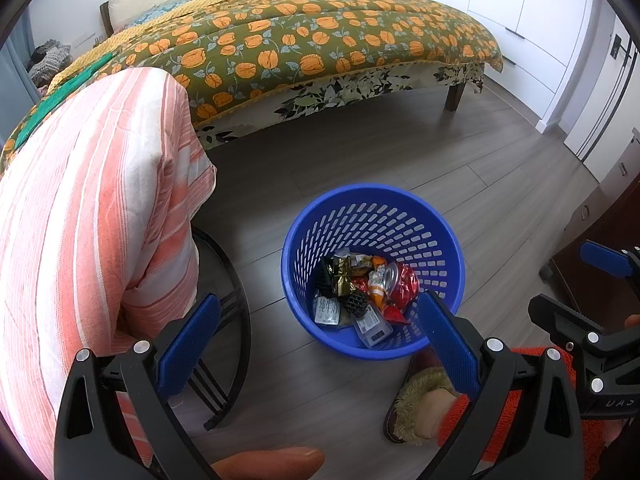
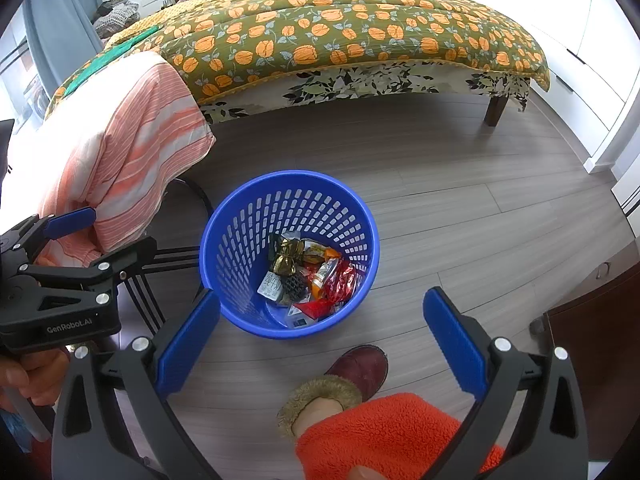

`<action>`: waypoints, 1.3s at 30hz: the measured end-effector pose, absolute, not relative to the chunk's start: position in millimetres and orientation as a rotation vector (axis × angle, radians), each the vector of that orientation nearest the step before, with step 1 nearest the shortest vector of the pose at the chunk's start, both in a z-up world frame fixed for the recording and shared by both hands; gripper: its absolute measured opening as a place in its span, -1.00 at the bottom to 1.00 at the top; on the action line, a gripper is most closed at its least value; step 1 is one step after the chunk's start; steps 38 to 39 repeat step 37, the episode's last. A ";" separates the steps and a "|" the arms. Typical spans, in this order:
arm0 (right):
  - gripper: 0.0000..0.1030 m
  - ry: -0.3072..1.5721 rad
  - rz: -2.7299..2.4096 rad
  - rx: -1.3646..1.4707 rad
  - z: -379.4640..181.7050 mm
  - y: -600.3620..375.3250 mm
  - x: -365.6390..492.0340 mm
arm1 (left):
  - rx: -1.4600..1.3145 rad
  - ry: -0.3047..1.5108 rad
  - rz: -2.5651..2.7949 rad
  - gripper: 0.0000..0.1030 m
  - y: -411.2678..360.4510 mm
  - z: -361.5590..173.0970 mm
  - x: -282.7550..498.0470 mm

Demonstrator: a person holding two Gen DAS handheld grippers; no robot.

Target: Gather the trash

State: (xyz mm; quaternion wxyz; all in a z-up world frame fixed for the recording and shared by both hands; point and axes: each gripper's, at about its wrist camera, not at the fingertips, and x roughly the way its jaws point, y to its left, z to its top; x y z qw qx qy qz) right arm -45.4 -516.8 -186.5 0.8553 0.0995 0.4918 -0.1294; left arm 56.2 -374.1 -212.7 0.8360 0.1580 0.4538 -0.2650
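A blue perforated wastebasket (image 1: pixel 372 268) stands on the grey wood-plank floor (image 1: pixel 360 148) of a bedroom, holding a heap of trash (image 1: pixel 366 292): a crushed red drink can (image 1: pixel 400 280), gold foil wrappers, a black mesh sleeve, a small milk carton and a clear plastic piece at the bottom. Above it, the left tongs (image 1: pixel 316 344) hang with blue pads spread wide and nothing between them; the right tongs (image 2: pixel 320 336) are likewise wide apart and empty, framing the basket's near rim. Each pair shows at the edge of the other's view. Beside the basket, an orange-and-white striped cloth (image 1: pixel 100 220) drapes over a black metal-framed chair (image 1: pixel 224 340). Behind stretches a bed (image 2: pixel 360 40) under an olive quilt printed with orange flowers. A foot in a maroon fur-lined slipper (image 2: pixel 360 372) and an orange fleece trouser leg (image 2: pixel 384 436) stand just short of the basket.
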 end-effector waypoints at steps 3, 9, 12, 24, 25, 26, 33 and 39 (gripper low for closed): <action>0.91 1.034 -0.272 0.209 -186.5 -516.4 -45.4 | 0.336 0.961 -0.562 0.90 -374.1 -212.6 56.2; 0.91 1.034 -0.272 0.210 -186.4 -515.8 -45.4 | 0.336 0.961 -0.561 0.90 -373.9 -212.7 56.8; 0.91 1.035 -0.272 0.210 -186.4 -515.7 -45.3 | 0.336 0.963 -0.562 0.90 -374.1 -212.5 57.2; 0.91 1.037 -0.273 0.209 -186.3 -514.6 -44.8 | 0.325 0.964 -0.553 0.90 -371.8 -215.1 56.0; 0.91 1.037 -0.273 0.209 -186.4 -514.7 -44.7 | 0.329 0.959 -0.554 0.90 -371.7 -215.2 54.9; 0.91 1.037 -0.273 0.210 -186.4 -514.6 -44.7 | 0.333 0.955 -0.553 0.90 -372.2 -215.4 54.4; 0.91 1.038 -0.273 0.209 -186.9 -514.9 -44.4 | 0.333 0.967 -0.543 0.90 -373.3 -214.5 56.5; 0.91 1.038 -0.273 0.210 -188.1 -512.1 -45.6 | 0.339 0.970 -0.543 0.90 -373.7 -214.5 56.7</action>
